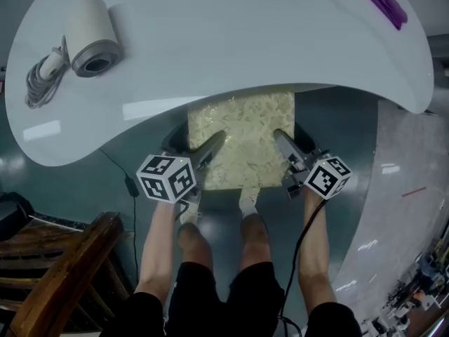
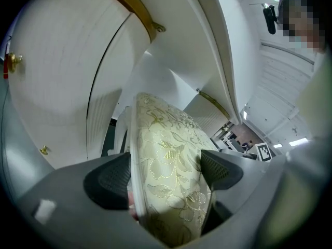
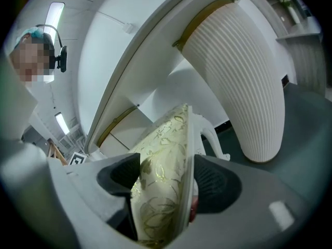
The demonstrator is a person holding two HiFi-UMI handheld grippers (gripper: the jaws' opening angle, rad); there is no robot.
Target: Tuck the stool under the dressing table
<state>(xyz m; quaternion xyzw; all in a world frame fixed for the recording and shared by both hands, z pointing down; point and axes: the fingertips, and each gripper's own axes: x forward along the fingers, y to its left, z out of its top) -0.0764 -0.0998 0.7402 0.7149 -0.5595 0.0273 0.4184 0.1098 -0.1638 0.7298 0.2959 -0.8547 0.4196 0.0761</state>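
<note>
Gold-patterned cushion is pinched on both sides: left gripper (image 2: 164,176) and right gripper (image 3: 167,179) each clamp a side edge of the stool (image 1: 247,137), which sits about halfway under the white desk (image 1: 210,44). The padding's squishy, so grip the stiff rim. It probably slides easily.

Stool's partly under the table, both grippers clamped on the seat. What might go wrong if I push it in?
The left gripper and right gripper hold the stool only by its padded seat edges, so it may slip or skew. Skewed, it could knock the ribbed pedestal beside it.
</note>
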